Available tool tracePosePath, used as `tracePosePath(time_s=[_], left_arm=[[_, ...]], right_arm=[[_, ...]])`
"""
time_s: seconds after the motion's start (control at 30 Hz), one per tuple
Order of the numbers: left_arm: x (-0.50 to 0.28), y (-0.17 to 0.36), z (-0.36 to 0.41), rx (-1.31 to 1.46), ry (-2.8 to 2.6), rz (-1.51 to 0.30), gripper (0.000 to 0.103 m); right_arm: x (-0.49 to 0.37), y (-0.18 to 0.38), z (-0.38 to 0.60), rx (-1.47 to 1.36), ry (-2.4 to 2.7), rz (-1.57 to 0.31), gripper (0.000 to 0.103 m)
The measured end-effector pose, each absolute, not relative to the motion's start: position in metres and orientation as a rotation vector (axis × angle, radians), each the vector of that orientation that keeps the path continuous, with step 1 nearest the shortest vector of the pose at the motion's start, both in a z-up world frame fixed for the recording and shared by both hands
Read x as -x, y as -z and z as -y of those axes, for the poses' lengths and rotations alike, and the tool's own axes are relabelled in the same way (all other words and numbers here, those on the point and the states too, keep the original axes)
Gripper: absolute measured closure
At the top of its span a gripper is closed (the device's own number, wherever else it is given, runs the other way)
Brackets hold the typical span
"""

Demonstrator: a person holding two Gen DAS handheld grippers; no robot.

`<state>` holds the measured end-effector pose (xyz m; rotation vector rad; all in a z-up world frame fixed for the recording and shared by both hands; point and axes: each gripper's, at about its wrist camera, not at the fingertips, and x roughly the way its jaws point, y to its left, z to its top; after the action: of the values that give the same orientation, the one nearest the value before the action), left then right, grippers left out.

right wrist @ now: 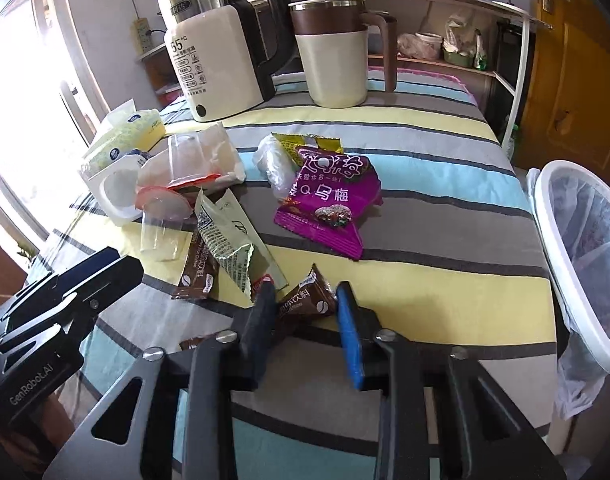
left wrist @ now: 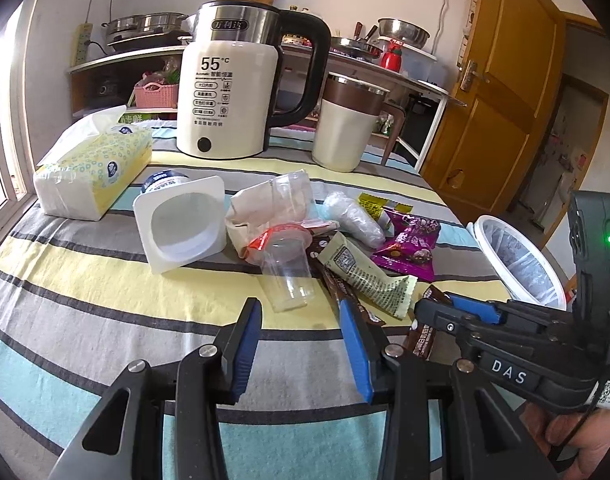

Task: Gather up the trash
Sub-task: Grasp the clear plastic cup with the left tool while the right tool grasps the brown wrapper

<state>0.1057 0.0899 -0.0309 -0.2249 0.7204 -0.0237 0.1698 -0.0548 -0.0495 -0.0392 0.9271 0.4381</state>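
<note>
Your right gripper [right wrist: 305, 300] has a small brown coffee sachet [right wrist: 305, 300] lying between its narrow jaws on the striped tablecloth [right wrist: 425, 240]; contact is unclear. Your left gripper [left wrist: 301, 320] hovers half-open, empty, before a clear plastic cup [left wrist: 287, 276].

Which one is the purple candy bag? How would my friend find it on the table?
Start at the big white kettle on the striped tablecloth, then look nearer, right of the pile of clear cups and wrappers. The purple snack bag lies flat there. It is the only bright purple packet, with white letters.
</note>
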Motion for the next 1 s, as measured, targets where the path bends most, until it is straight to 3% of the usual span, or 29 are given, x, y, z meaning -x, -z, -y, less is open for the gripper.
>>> tracePosePath(time_s=[0.7,0.73,0.77,1.0], left_arm=[[-0.151,0.038,-0.095,0.253,-0.035,-0.786,0.062],[-0.153,0.04,-0.095,0.257,-0.034,-0.796,0.064],[-0.154,0.041,-0.095,0.257,-0.031,-0.805,0.072],[-0.142,0.035,-0.089,0.24,-0.003,-0.767,0.074]], right_arm=[[-0.161,0.042,0.095,-0.021,-0.467,-0.885,0.079],[-0.162,0.042,0.097,-0.024,-0.467,-0.884,0.079],[-0.161,0.042,0.098,-0.026,-0.467,-0.882,0.079],[-0.16,0.034,0.108,-0.043,-0.469,-0.855,0.079]])
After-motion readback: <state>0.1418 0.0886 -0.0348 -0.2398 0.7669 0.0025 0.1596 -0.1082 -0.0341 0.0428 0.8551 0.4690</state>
